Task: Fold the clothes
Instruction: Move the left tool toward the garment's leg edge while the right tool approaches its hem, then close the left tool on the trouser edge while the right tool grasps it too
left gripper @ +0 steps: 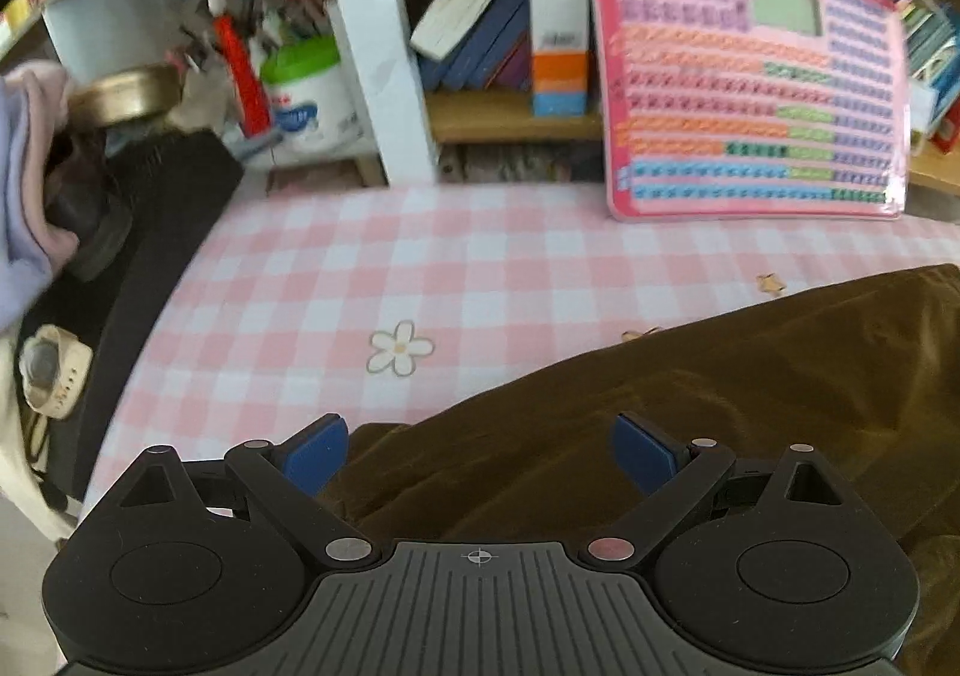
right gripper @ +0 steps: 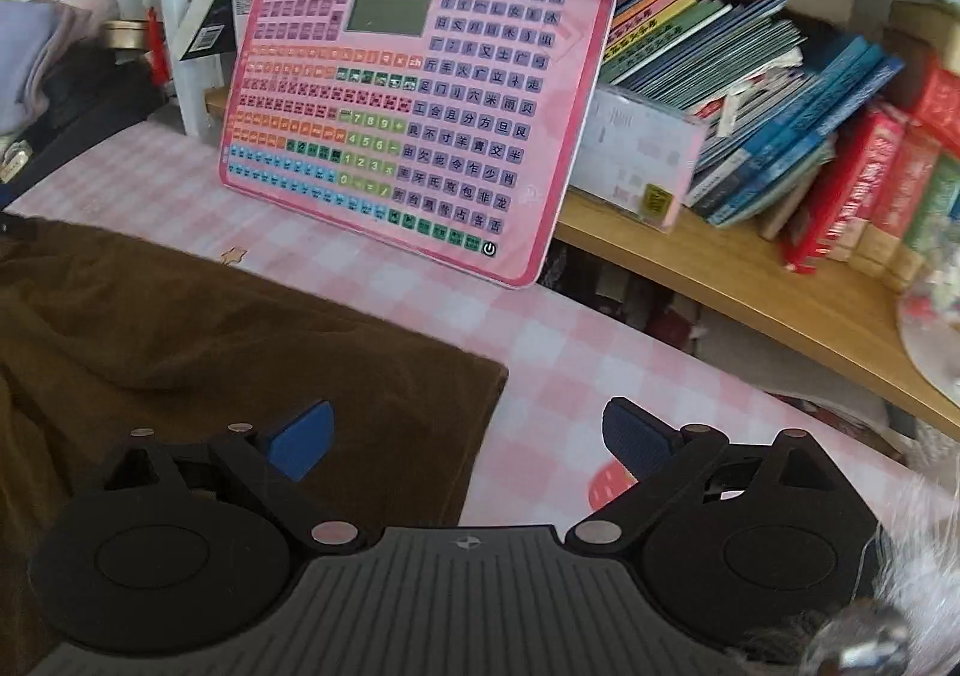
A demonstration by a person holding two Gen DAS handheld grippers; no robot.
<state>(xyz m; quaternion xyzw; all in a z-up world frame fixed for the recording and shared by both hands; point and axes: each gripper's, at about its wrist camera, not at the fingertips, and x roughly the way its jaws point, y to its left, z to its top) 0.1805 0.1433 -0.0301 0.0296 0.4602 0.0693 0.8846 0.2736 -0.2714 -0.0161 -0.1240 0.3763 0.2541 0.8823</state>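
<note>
Our left gripper (left gripper: 478,451) hangs spread wide over the near left edge of the brown garment (left gripper: 690,424), holding nothing. Our right gripper (right gripper: 468,439) is likewise spread and empty, straddling the garment's right corner. The garment lies on the pink-checked worktop (left gripper: 372,268), its right edge straight, its surface rumpled, in front of a pink keyboard toy (right gripper: 414,118). We judge this fits either lining up for a fold or letting go after one.
</note>
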